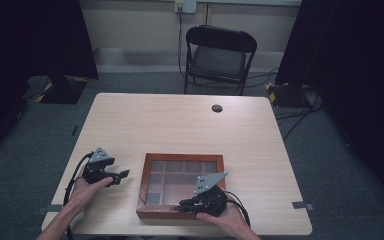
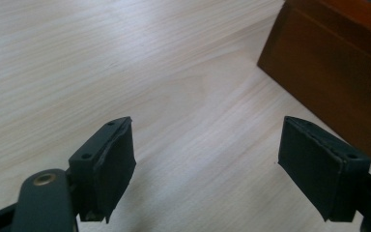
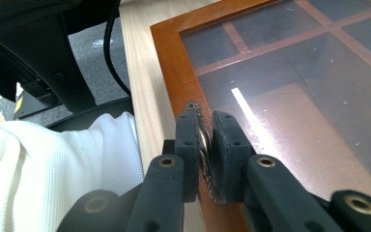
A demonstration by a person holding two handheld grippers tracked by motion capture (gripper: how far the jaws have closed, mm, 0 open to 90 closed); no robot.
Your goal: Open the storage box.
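Wooden display box (image 1: 181,158) with a glass lid, lying flat near the front middle of the pale wooden surface (image 1: 180,120); dividers visible through the glass. Small brass latch (image 3: 204,140) on the box's near rim, pinched between the right tongs (image 3: 206,126), jaws closed tight on it. Right tongs (image 1: 186,204) resting at the box's near edge, held by a hand coming in from the near right. Left tongs (image 1: 124,174) just left of the box, apart from it, low over bare surface. Left tongs (image 2: 206,154) standing wide apart with nothing between the jaws, only wood grain beneath; the box's brown side wall (image 2: 333,67) to the far right of them. White sleeve (image 3: 53,164) beside the near edge of the surface. Black folding chair (image 1: 219,55) beyond the far side of the surface.
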